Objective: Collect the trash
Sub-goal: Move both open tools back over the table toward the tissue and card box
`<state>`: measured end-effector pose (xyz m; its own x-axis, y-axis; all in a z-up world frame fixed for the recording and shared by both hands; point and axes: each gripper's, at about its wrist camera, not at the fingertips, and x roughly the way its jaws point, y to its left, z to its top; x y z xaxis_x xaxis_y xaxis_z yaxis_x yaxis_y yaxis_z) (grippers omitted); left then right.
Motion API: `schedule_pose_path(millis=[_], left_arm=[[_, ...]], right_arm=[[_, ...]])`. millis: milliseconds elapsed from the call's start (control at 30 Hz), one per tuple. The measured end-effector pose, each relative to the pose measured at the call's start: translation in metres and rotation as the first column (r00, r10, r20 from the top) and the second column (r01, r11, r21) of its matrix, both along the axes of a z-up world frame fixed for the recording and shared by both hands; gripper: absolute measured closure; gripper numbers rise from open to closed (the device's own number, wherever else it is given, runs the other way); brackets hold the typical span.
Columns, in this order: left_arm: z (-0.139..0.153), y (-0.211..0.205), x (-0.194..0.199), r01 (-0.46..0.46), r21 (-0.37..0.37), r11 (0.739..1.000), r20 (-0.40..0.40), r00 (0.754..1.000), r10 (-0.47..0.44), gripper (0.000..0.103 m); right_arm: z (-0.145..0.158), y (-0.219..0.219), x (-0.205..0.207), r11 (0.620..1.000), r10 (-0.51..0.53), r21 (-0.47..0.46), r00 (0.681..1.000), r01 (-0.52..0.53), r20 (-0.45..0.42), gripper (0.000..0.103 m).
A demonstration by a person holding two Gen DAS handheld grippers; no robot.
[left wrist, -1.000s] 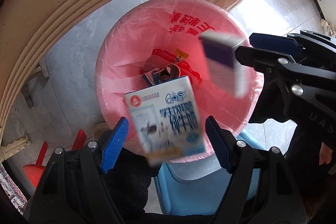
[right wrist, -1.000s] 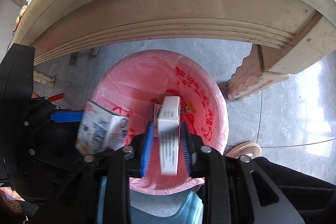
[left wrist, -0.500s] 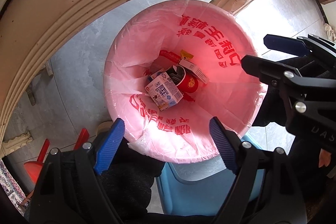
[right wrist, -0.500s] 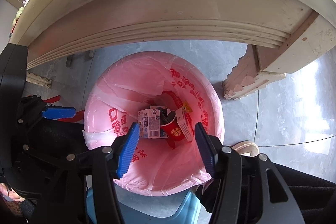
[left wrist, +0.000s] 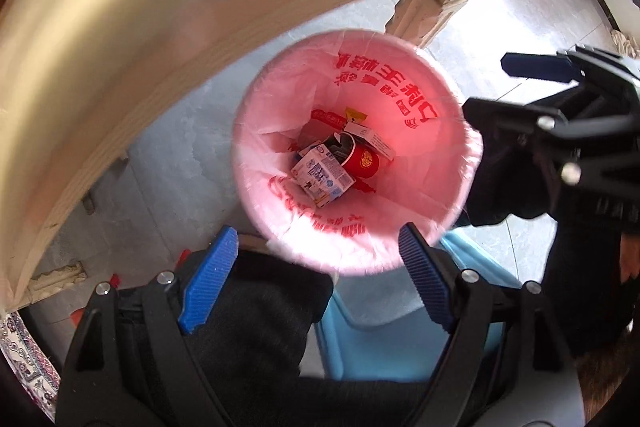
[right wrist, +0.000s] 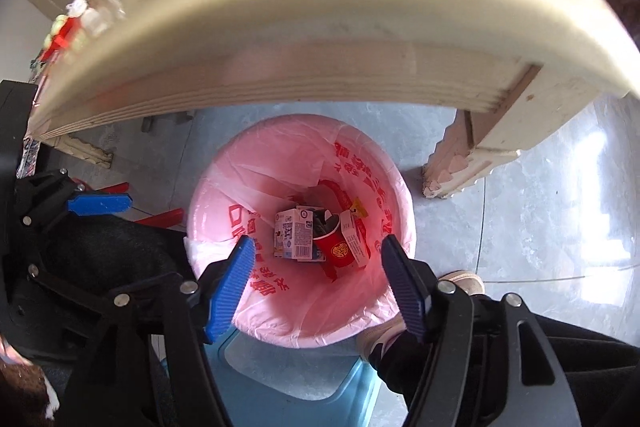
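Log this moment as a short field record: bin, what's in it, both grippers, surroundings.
bin: round, pink liner with red print, on grey floor beside a table leg
contents: milk carton, red cup, small white box, other wrappers beneath
left gripper: above the bin, jaws apart, nothing between them
right gripper: above the bin, jaws opening, nothing between them
overhead: table edge
near bin: blue stool, a shoe
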<state>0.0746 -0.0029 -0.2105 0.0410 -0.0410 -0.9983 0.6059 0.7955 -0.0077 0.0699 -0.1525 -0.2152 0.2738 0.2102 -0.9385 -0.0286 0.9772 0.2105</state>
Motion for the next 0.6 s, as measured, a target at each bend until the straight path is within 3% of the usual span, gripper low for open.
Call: schedule_pose_path(millis=[133,200,367,433,600], left_arm=[[0.067,0.017,0.006,0.040,0.029,0.999,0.087,0.995,-0.043,0.022],[0.105,0.023,0.017,0.061,0.039,0.997,0.138,0.988,-0.065,0.022],[0.197,0.028,0.067,0.065,0.086,0.994,0.208,0.975,-0.081,0.022],[0.228,0.026,0.091,0.046,0.076,0.996,0.208,0.976,-0.061,0.018],[0.282,0.012,0.146,0.017,0.052,0.998,0.235,0.972,-0.029,0.016]], right_arm=[[0.053,0.001,-0.004,0.993,0.114,-0.016,0.992,-0.113,0.056,0.025],[0.090,0.004,-0.004,0.979,0.201,-0.060,0.975,-0.195,0.100,0.025],[0.187,0.018,0.001,0.905,0.418,-0.170,0.887,-0.389,0.196,0.010],[0.220,0.024,0.009,0.876,0.476,-0.194,0.854,-0.441,0.209,0.009],[0.264,0.037,0.038,0.845,0.532,-0.186,0.821,-0.501,0.205,0.009]])
